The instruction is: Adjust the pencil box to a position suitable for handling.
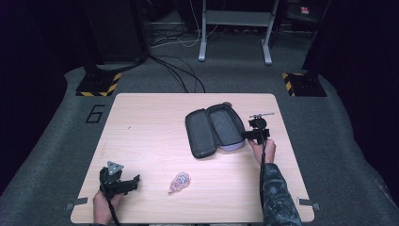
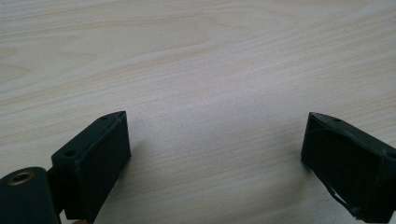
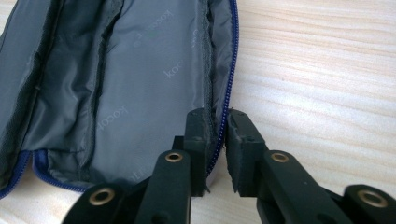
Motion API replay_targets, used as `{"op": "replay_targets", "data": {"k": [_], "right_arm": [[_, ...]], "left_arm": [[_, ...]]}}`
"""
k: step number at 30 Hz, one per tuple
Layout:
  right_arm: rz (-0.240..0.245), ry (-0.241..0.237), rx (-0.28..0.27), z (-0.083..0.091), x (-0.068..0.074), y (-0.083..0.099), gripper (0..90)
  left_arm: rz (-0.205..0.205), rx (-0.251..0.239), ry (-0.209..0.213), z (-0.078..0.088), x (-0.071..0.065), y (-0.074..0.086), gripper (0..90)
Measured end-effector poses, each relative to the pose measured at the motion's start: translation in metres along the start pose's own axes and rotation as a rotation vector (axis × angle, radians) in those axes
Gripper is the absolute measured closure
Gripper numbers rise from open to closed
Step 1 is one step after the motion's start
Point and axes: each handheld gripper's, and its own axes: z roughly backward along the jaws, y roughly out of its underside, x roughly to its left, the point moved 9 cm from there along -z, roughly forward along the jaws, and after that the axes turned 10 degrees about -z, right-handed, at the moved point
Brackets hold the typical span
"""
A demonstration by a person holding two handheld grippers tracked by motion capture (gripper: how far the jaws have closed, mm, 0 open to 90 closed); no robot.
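Observation:
A dark grey zip pouch (image 1: 214, 129) lies unzipped and spread flat on the right half of the wooden table (image 1: 150, 127). In the right gripper view its grey lining (image 3: 140, 70) and blue zipper edge (image 3: 232, 56) fill the left side. My right gripper (image 1: 245, 135) sits at the pouch's right rim, and its jaws (image 3: 217, 126) are pinched on the zipper edge there. Near the front left corner my left gripper (image 1: 134, 183) rests low over the table. It stands wide open (image 2: 215, 140) with only bare wood between its fingers.
A small pink coiled item (image 1: 179, 182) lies near the table's front edge, between the two hands. Beyond the far edge are grey carpet, loose cables (image 1: 179, 70), a metal stand's legs (image 1: 235, 42) and two yellow-and-black striped bases (image 1: 99, 84).

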Motion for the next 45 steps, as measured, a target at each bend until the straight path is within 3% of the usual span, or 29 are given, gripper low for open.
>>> {"op": "replay_targets", "data": {"k": [3,9,19,25,26,29,32,34,37,39,45], "right_arm": [[0.024,-0.003,0.003,0.001,0.003,0.006,81.3],[0.02,-0.027,0.007,0.003,0.01,0.014,80.8],[0.073,-0.074,0.026,0.008,0.035,0.031,79.7],[0.097,-0.125,0.05,0.01,0.051,0.042,78.3],[0.124,-0.135,0.06,0.01,0.055,0.046,77.6],[0.122,-0.157,0.071,0.012,0.063,0.05,76.8],[0.164,-0.194,0.091,0.014,0.075,0.055,71.7],[0.198,-0.216,0.071,0.017,0.076,0.051,64.6],[0.176,-0.228,0.066,0.022,0.075,0.046,60.5],[0.194,-0.21,0.032,0.022,0.069,0.034,56.8],[0.188,-0.184,0.007,0.019,0.064,0.013,51.6]], "left_arm": [[0.001,0.001,0.0,0.0,0.0,0.0,8.0],[0.002,0.003,0.001,0.0,0.0,0.0,8.1],[0.004,0.001,0.0,0.0,0.0,0.0,8.1],[0.007,0.003,0.002,0.0,-0.001,0.0,8.1],[0.001,0.002,-0.002,0.0,0.0,0.0,8.1],[0.005,0.001,-0.001,0.0,0.0,0.0,8.1],[0.0,0.003,-0.002,0.0,0.0,0.0,8.1],[0.013,0.002,0.002,0.0,-0.001,0.0,8.1],[0.018,-0.002,0.0,0.0,-0.002,0.0,8.1],[0.015,0.001,-0.001,0.0,-0.001,0.0,8.1],[0.016,-0.001,-0.001,0.0,-0.001,0.0,8.1]]}}
